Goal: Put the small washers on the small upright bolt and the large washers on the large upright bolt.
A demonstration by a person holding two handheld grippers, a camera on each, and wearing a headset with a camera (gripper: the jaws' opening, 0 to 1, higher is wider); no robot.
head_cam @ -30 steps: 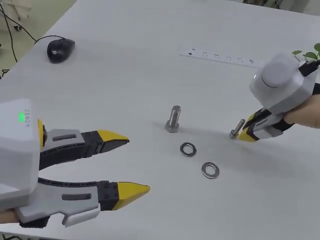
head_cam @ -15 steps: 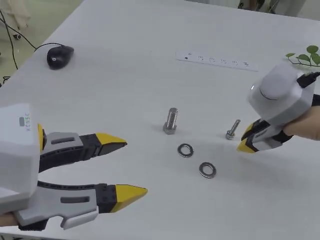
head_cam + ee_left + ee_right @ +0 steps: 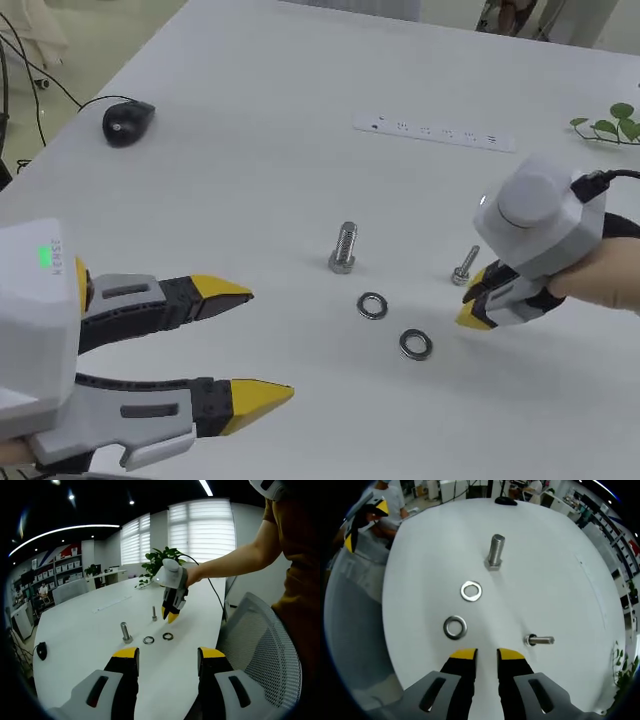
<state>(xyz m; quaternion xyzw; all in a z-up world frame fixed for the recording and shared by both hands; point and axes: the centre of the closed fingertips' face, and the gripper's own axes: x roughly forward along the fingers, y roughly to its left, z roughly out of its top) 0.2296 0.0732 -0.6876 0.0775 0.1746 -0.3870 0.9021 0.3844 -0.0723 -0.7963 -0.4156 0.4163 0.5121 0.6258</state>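
You are hovering the right gripper (image 3: 478, 305) at centre right, jaws narrowly parted and empty, just beside the small bolt (image 3: 466, 265). It is probably lining up on the lower washer (image 3: 415, 344). The upper washer (image 3: 372, 305) is lying under the large bolt (image 3: 343, 247). The left gripper (image 3: 245, 340) is idling lower left, spread wide, out of the way.

I see an office. A mouse (image 3: 128, 122) and power strip (image 3: 434, 134) lie on a long white table (image 3: 250, 170), a mesh chair (image 3: 260, 635) at its edge.
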